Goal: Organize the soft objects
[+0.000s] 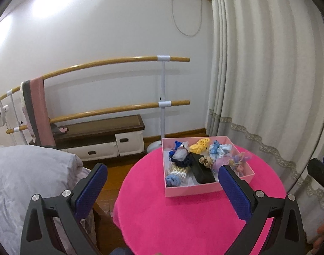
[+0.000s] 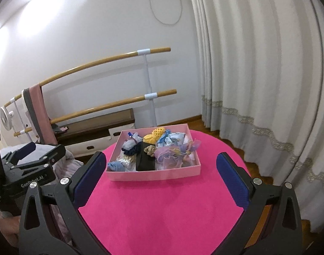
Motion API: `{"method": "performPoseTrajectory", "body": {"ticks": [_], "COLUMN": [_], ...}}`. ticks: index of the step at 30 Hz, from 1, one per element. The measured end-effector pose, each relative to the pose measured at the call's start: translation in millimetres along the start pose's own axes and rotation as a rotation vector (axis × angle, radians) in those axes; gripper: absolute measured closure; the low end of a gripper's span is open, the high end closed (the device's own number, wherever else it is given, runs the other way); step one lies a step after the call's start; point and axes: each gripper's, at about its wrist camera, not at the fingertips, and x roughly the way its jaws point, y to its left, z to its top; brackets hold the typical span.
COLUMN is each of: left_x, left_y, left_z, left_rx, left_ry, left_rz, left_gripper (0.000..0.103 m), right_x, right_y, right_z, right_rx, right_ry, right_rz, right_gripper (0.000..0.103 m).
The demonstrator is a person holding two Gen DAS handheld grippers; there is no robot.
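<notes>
A pink box sits on a round table under a hot-pink cloth. It holds several soft hair scrunchies: yellow, light blue, navy, lilac, and a blue one, plus a black case and cotton swabs. My left gripper is open and empty, short of the box. My right gripper is open and empty, also before the box.
A bed with grey bedding lies left of the table. A ballet barre with a pink towel, a low bench with drawers and a fan stand behind. White curtains hang at the right.
</notes>
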Motion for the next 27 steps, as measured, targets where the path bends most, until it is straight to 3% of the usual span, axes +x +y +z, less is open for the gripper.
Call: {"method": "performPoseTrajectory", "body": {"ticks": [7, 13, 27], "left_x": [-74, -112, -131], "left_y": [-1, -5, -6], "left_z": [-32, -58, -68], "left_rx": [0.038, 0.046, 0.052], "left_ry": [-0.056, -0.080, -0.069], "left_rz": [0.014, 0.021, 0.006], "left_gripper": [0.000, 0.000, 0.000], "right_x": [-44, -64, -72], "right_y": [16, 29, 27], "right_z": [-20, -31, -42], "right_rx": [-0.009, -0.031, -0.026], "right_ry": [-0.049, -0.078, -0.073], "right_rz": [-0.006, -0.011, -0.023], "right_gripper": [0.000, 0.000, 0.000]}}
